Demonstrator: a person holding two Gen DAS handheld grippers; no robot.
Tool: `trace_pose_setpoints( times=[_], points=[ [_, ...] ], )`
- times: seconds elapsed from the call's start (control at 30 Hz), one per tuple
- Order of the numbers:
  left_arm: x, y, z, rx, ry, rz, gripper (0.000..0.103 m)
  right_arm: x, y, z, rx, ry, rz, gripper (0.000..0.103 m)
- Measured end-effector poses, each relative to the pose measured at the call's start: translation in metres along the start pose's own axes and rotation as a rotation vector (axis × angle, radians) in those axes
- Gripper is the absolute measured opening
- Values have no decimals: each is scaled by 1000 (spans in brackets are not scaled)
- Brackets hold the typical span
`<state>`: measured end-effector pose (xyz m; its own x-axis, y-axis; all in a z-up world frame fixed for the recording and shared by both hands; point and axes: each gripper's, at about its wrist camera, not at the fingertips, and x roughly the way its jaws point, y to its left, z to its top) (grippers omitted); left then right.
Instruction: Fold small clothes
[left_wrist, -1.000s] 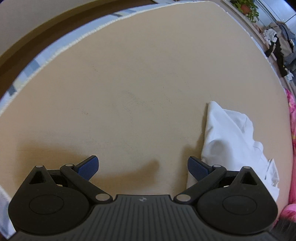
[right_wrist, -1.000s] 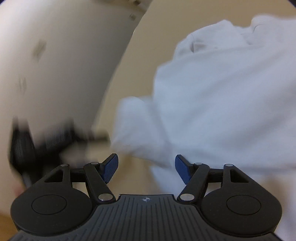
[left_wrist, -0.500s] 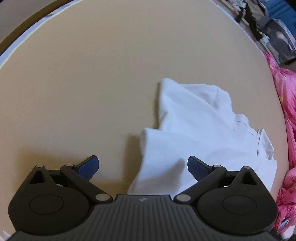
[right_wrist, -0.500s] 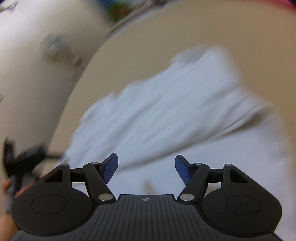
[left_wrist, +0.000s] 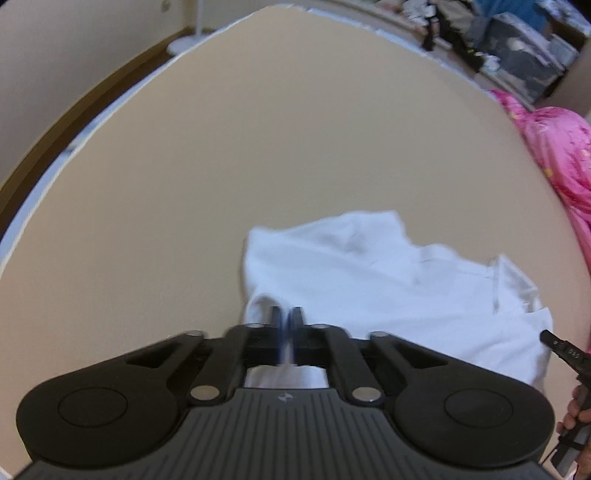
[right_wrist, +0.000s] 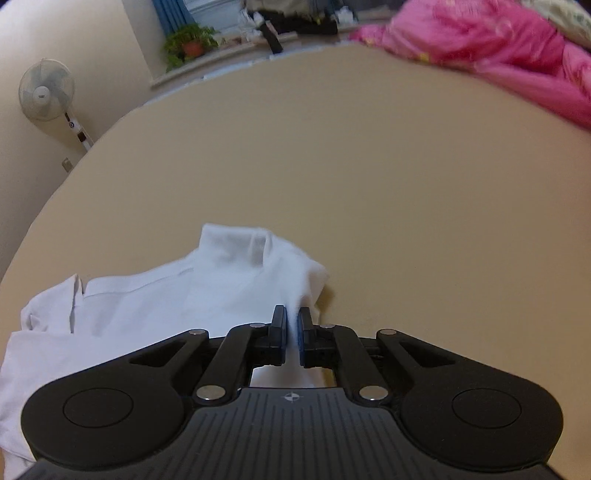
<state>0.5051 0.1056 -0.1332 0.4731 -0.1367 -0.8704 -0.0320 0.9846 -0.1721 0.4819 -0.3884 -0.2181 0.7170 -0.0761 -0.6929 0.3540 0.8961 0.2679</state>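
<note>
A small white garment (left_wrist: 388, 280) lies crumpled on a beige bed sheet (left_wrist: 221, 166). My left gripper (left_wrist: 285, 317) is shut on the garment's near left edge, with white cloth pinched between the blue pads. In the right wrist view the same garment (right_wrist: 166, 295) spreads to the left, and my right gripper (right_wrist: 292, 317) is shut on its near right edge. The other gripper's tip and the hand holding it (left_wrist: 569, 387) show at the far right of the left wrist view.
A pink quilt (right_wrist: 498, 48) lies along the far right side of the bed. A standing fan (right_wrist: 48, 96), a potted plant (right_wrist: 188, 42) and piled clothes (left_wrist: 517, 48) stand beyond the bed. The sheet's white edge (left_wrist: 66, 151) runs along the left.
Both grippers were open and have closed on the garment's edges. Both views have swung so the garment now sits just ahead of the fingers.
</note>
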Motion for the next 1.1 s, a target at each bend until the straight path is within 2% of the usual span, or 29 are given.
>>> trace_pose_setpoints(
  times=[0.07,0.13,0.2,0.23,0.3,0.33,0.37,0.4,0.47,0.53,0.57,0.63,0.67,0.73,0.77,0.8,0.87,0.9,0.97,1.03,1.1],
  points=[
    [-7,-10,6,28,-24,0,1,-8,-20,2,54,-39,-13,5],
    [5,-22,9,48,-35,18,1,7,-39,1,124,-11,-6,5],
    [26,-25,11,59,-11,73,2,18,-48,-6,142,13,-22,5],
    [39,-25,10,62,8,108,6,23,-50,-10,154,26,-21,6],
    [66,-21,5,66,39,220,6,31,-50,-17,165,36,-38,11],
    [76,-17,3,65,52,263,10,29,-50,-19,169,18,-33,14],
    [82,-11,1,64,68,288,21,24,-49,-21,177,14,-39,18],
    [86,-3,-1,56,87,303,29,18,-48,-23,192,7,-55,29],
    [78,10,-6,9,65,281,56,-1,-48,-27,192,-58,-62,38],
    [62,15,-11,-1,25,228,71,-23,-41,-34,131,-140,-38,38],
    [56,14,-14,5,4,205,81,-29,-37,-38,107,-149,-15,38],
    [46,10,-25,33,-34,149,91,-31,-27,-50,57,-86,35,38],
    [45,7,-32,44,-41,122,94,-28,-23,-57,24,-51,29,37],
    [53,-2,-45,77,-5,111,97,-21,-16,-74,-83,8,-46,36],
    [64,-6,-53,118,28,145,97,-23,-16,-83,-137,-9,-106,36],
    [73,-9,-61,156,52,193,97,-27,-20,-86,-165,-2,-150,41],
    [72,-5,-74,146,9,219,103,-46,-37,-89,-92,-3,-165,56],
    [65,1,-77,122,8,219,103,-57,-47,-92,-39,11,-171,56],
    [55,11,-84,90,56,212,102,-85,-61,-103,18,42,-177,55],
    [37,20,-103,95,52,239,102,-122,-63,-119,20,50,-140,56],
    [12,25,-128,109,54,232,102,-157,-53,-136,-15,55,-115,59]
  ],
)
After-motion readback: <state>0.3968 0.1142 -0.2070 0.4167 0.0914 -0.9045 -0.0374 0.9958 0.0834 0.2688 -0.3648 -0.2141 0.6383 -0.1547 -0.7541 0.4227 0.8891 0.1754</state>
